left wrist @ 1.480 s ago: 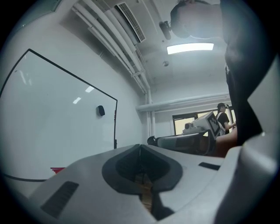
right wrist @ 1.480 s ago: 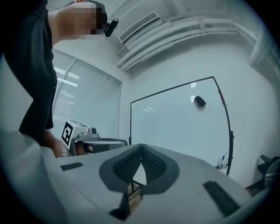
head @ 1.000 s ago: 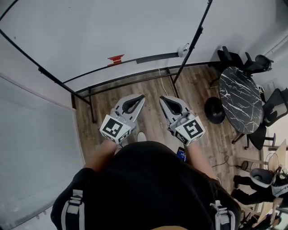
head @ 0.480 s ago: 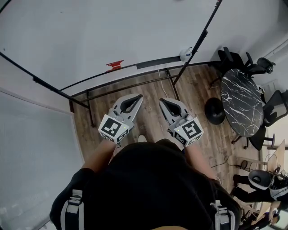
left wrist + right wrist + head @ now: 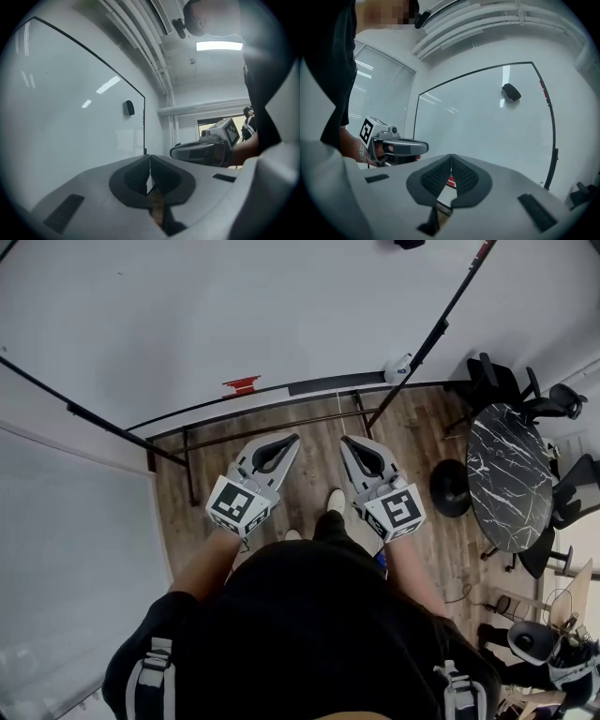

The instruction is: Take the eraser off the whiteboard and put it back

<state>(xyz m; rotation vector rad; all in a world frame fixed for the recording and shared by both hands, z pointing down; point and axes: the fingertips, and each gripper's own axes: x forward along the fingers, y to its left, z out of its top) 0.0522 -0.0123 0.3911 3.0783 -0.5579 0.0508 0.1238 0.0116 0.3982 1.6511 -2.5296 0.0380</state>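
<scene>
A small black eraser (image 5: 511,92) sticks high on the whiteboard (image 5: 478,117), near its right-hand frame; it also shows as a dark block (image 5: 129,108) in the left gripper view and at the head view's top edge (image 5: 408,244). My left gripper (image 5: 291,439) and right gripper (image 5: 346,441) are held side by side in front of me, level and pointing at the board, well short of it and below the eraser. The jaws of both are shut with nothing between them (image 5: 149,157) (image 5: 451,155). Each gripper view shows the other gripper beside it.
The board's ledge carries a red object (image 5: 241,384), a long dark strip (image 5: 323,383) and a white item (image 5: 397,368). A black stand frame (image 5: 187,451) crosses the wooden floor. A round marble table (image 5: 506,474) with dark chairs stands at right; window blinds (image 5: 66,549) at left.
Both grippers have moved together with me along the board; the board's right frame post and the table have shifted in the head view, and the eraser now shows at its top edge.
</scene>
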